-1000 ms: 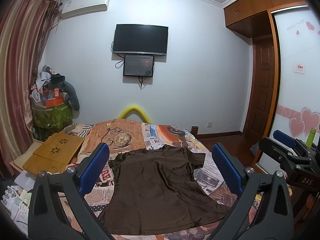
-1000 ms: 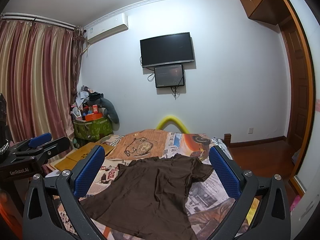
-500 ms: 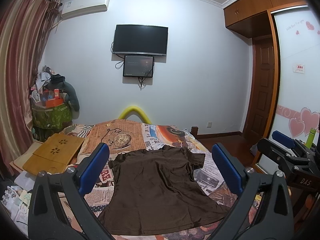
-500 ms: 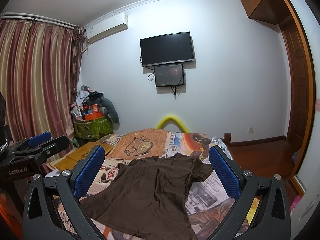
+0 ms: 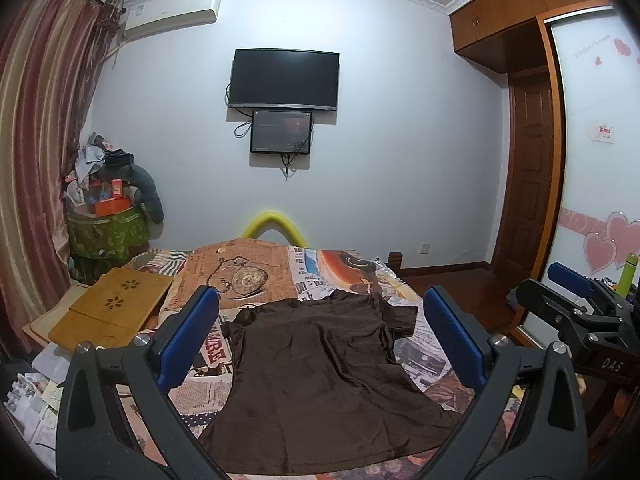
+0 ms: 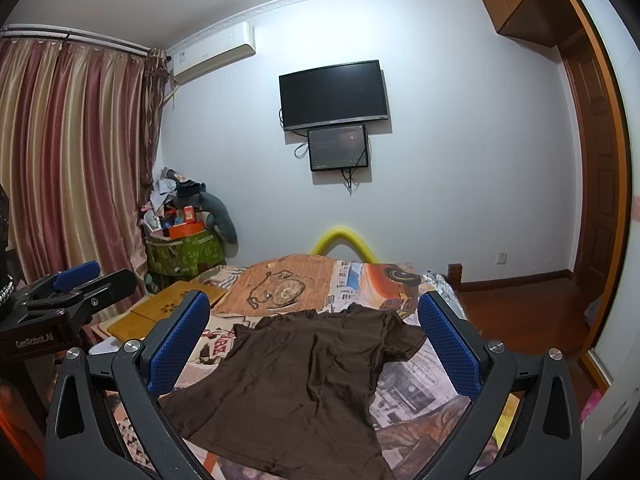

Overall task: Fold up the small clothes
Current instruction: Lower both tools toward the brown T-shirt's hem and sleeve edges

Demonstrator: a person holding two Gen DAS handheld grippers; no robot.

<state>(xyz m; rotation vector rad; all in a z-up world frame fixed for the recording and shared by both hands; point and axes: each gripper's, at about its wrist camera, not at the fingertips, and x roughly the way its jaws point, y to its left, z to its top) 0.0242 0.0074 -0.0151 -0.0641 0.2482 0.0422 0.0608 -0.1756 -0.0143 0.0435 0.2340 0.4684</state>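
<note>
Almost nothing differs from the frames of a second ago. In the left wrist view the other gripper at the right edge sits a touch lower and further left than before; the shirt and the room look the same.

The left gripper [image 5: 320,332] hangs above the near end of the bed [image 5: 340,268], its blue-padded fingers [image 5: 188,340] spread wide with nothing between them. The right gripper [image 6: 314,340] is likewise spread wide and empty over the same end, and it also shows at the right edge of the left wrist view [image 5: 576,300]; the left one appears at the left edge of the right wrist view [image 6: 68,284].

The brown T-shirt [image 5: 324,376] lies flat and unfolded in the lower centre of both views [image 6: 304,380], on the newspaper-print bedcover, collar toward the far wall and hem nearest the cameras. One short sleeve sticks out to the right. Neither gripper touches it.

At the left of the frame, by the striped curtain [image 6: 72,168], stands a green patterned storage bin [image 5: 106,232], filled past its rim: an orange box [image 5: 112,206] sits on top among loose clothes, and a grey stuffed toy [image 5: 148,196] droops over its right side. A wooden lap tray [image 5: 112,312] lies on the bed's left edge. A dark TV [image 5: 285,79] and a smaller screen hang on the wall.
</note>
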